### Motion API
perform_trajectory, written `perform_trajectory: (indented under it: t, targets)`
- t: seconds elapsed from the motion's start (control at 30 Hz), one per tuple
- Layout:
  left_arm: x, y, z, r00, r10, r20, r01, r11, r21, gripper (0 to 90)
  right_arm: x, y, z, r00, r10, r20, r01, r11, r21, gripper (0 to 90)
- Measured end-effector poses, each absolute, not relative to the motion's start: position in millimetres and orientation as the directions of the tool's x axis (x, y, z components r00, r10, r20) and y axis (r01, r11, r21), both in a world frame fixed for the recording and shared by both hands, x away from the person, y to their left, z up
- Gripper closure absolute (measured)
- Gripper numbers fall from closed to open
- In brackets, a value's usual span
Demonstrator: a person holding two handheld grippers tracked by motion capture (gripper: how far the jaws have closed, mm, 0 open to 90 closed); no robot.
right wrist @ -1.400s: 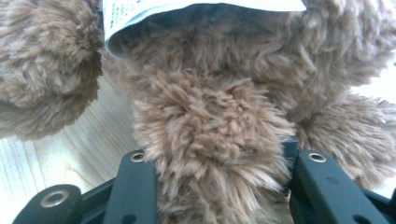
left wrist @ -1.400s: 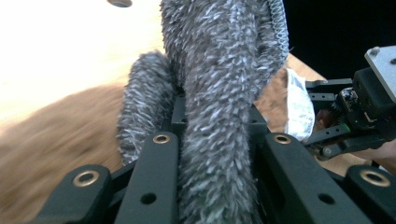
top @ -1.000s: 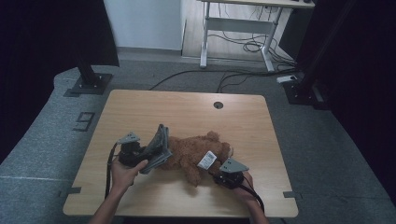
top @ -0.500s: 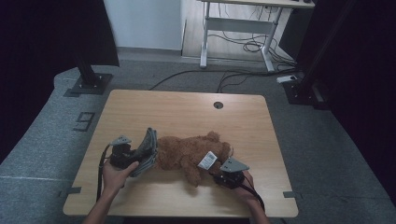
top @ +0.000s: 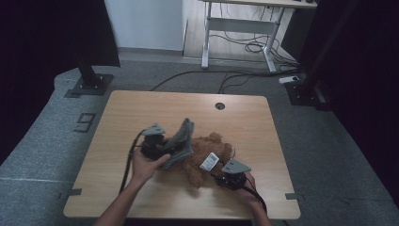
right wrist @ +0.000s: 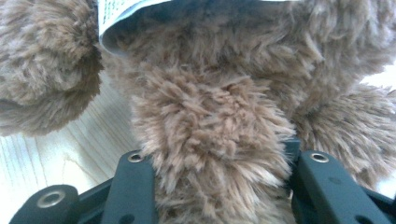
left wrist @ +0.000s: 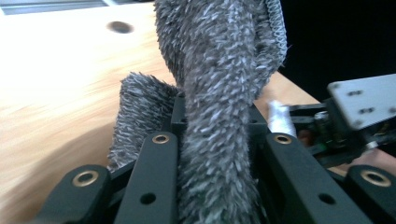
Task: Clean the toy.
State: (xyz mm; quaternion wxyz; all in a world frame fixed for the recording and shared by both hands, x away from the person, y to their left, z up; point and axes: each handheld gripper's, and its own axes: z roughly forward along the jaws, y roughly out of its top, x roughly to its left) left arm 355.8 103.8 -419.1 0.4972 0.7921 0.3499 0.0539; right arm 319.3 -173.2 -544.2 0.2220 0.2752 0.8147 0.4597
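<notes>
The right gripper [top: 225, 177] pinches a limb of the brown teddy bear [top: 204, 153] to pin it mid-table [top: 141, 108], while the left gripper [top: 164, 149] clamps the grey fuzzy garment [top: 181, 141] — lifted beside the bear, likely for dressing.

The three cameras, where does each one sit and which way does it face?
High view: above the table's near side, facing forward and down; both forearms show.
Left gripper view: on the left hand-held gripper, looking along jaws clamped on grey fuzzy cloth.
Right gripper view: on the right hand-held gripper, jaws gripping the brown teddy bear.
Shared: cloth, bear, tabletop.
</notes>
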Motion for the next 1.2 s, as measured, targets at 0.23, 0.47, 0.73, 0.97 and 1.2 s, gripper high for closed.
perform_trajectory:
  t: [0.23,0.47,0.73,0.97,1.2]
  targets:
    - [365,44,-425,0.783,0.579,-0.228,0.494,-0.354,0.794,73.4,319,-173,-544,-0.75,0.65,-0.121,0.238,0.436,0.868,55.6]
    - [373,52,-434,0.758,0.608,-0.234,0.521,-0.349,0.779,73.5,319,-174,-545,-0.747,0.654,-0.118,0.246,0.438,0.865,55.6]
    - [375,104,-437,0.696,0.677,-0.24,0.558,-0.299,0.774,73.5,320,-174,-545,-0.747,0.655,-0.111,0.255,0.437,0.862,55.6]
    - [371,130,-431,0.677,0.703,-0.217,0.547,-0.285,0.787,73.4,321,-174,-546,-0.744,0.66,-0.102,0.268,0.435,0.859,55.5]
    - [367,157,-431,0.645,0.732,-0.222,0.551,-0.244,0.798,73.2,322,-175,-547,-0.742,0.664,-0.092,0.28,0.432,0.857,55.2]
